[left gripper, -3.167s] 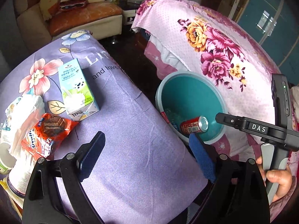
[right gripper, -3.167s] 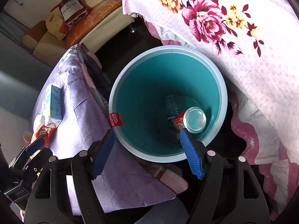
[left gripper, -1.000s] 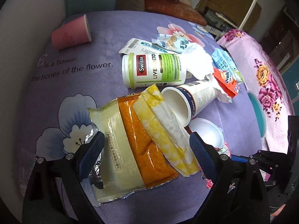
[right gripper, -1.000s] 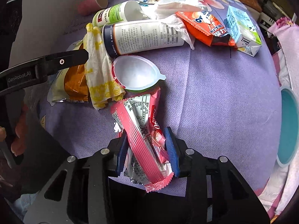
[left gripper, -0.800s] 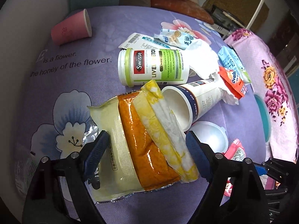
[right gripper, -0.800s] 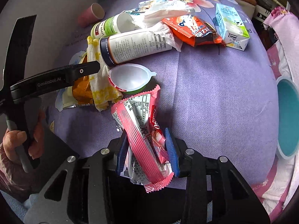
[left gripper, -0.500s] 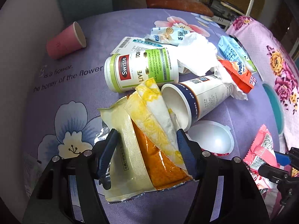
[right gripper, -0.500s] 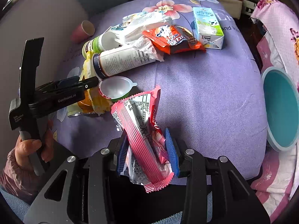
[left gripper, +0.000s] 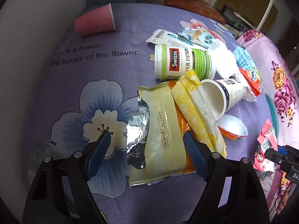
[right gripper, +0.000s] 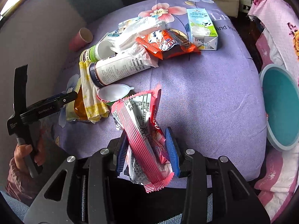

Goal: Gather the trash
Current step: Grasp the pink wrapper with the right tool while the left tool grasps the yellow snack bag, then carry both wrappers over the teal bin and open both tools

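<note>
Pink wafer wrapper: long, flattened packet, pink ribbed face with a silver printed back and crimped ends, clamped between the blue pads of the right hand-held gripper at lower centre of the right wrist view; its long axis runs from the lower right, where one end hangs below the pads, up toward the upper left, the free end lifted over the purple flowered cloth of the table. The same wrapper shows at the right edge of the left wrist view. Cream and orange snack bag: flat, torn open with foil lining showing on its left, lying with its long axis roughly top to bottom in the left wrist view, between the fingers of the left hand-held gripper, whose jaws are opening wide apart; the pads do not press on it. Yellow and white folded tissue: lies slantwise across the bag's right side. White cup: on its side, mouth toward lower left. Green Swisse bottle: on its side just above it. Pink paper cup: on its side, upper left, well apart. Milk carton and orange packet: top of right wrist view. Teal bin: right edge, beside the table.
</note>
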The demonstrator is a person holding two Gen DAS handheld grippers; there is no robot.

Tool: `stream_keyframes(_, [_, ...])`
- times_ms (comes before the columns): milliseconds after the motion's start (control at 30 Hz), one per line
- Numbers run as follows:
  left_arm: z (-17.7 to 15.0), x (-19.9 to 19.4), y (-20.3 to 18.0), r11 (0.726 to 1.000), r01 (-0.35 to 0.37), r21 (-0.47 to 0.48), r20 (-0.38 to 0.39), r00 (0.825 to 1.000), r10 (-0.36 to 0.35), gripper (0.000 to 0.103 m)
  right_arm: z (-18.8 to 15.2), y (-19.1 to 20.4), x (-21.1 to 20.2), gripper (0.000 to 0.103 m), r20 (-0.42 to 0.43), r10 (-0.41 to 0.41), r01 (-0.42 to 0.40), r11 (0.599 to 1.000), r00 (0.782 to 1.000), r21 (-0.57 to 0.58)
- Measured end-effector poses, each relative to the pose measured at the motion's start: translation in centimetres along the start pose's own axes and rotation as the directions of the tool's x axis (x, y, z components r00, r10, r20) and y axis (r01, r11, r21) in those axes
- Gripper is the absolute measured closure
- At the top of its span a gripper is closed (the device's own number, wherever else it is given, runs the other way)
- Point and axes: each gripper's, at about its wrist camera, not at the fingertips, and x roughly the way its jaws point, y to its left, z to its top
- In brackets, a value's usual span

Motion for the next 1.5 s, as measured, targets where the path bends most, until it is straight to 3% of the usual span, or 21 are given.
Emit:
stream_keyframes(67, [-0.2, 0.7, -0.2, 1.0, 0.022, 0.001, -0.022, 1.0, -0.022, 0.021, 0.1, 0.1, 0.1, 0.066, -0.003, 0.0, 0.0, 1.0, 1.0, 0.001])
stream_keyframes(167, [-0.5, 1.6, -0.7, 0.999, -0.021, 0.028, -0.03, 0.999, 0.022, 0.011, 0.1, 0.4, 0.1, 0.065, -0.003, -0.009, 0.009, 1.0, 1.0, -0.003])
stream_keyframes(267, [-0.9, 2.0, -0.4, 1.0, -0.011, 0.025, -0.015, 1.0, 0.011, 0.008, 0.3, 0.4, 0.0, 0.065, -0.001, -0.02, 0.02, 1.0, 1.0, -0.001])
stream_keyframes(333, [-1.2, 1.6, -0.2, 1.0, -0.008, 0.027, 0.007, 1.0, 0.008, 0.015, 0.4, 0.3, 0.0, 0.065, -0.001, -0.027, 0.027, 1.0, 1.0, 0.005])
stream_keyframes(400, [-1.4, 0.9, -0.3, 0.999, 0.01, 0.047, 0.026, 1.0, -0.011, 0.048, 0.5, 0.4, 0.1, 0.065, -0.002, -0.03, 0.03, 0.999, 1.0, 0.009])
stream_keyframes(433, [-1.3, 0.6, -0.2, 0.999, 0.02, 0.047, 0.028, 0.999, -0.021, 0.049, 0.6, 0.5, 0.1, 0.065, -0.002, -0.031, 0.031, 0.999, 1.0, 0.01])
stream_keyframes(500, [-1.3, -0.1, 0.0, 0.999, 0.007, 0.049, 0.047, 0.999, -0.009, 0.061, 0.7, 0.7, 0.2, 0.065, -0.002, -0.03, 0.03, 1.0, 1.0, 0.007])
stream_keyframes(700, [-0.2, -3.6, 2.0, 0.999, 0.023, -0.027, 0.132, 0.991, -0.019, 0.062, 1.0, 1.1, 0.0, 0.065, 0.016, -0.029, 0.029, 1.0, 0.999, 0.0])
stream_keyframes(933, [1.9, -9.1, 2.4, 0.994, 0.082, -0.069, 0.276, 0.959, -0.06, 0.062, 1.4, 0.2, -1.2, 0.065, 0.054, -0.029, 0.028, 0.999, 0.998, 0.029])
stream_keyframes(1033, [3.1, -9.8, 0.1, 0.994, 0.108, -0.015, 0.285, 0.953, -0.099, 0.062, 2.0, -0.9, -2.3, 0.065, 0.091, -0.033, 0.027, 0.998, 0.995, 0.056])
stream_keyframes(1267, [4.4, -7.5, -9.0, 0.975, 0.158, 0.158, 0.206, 0.96, -0.189, 0.061, 2.6, -5.9, -5.7, 0.065, 0.186, -0.071, 0.04, 0.986, 0.98, 0.164])
stream_keyframes(1500, [5.3, -5.0, -20.0, 0.907, 0.185, 0.379, 0.125, 0.961, -0.248, 0.06, 1.2, -13.8, -9.4, 0.065, 0.272, -0.149, 0.052, 0.942, 0.951, 0.332])
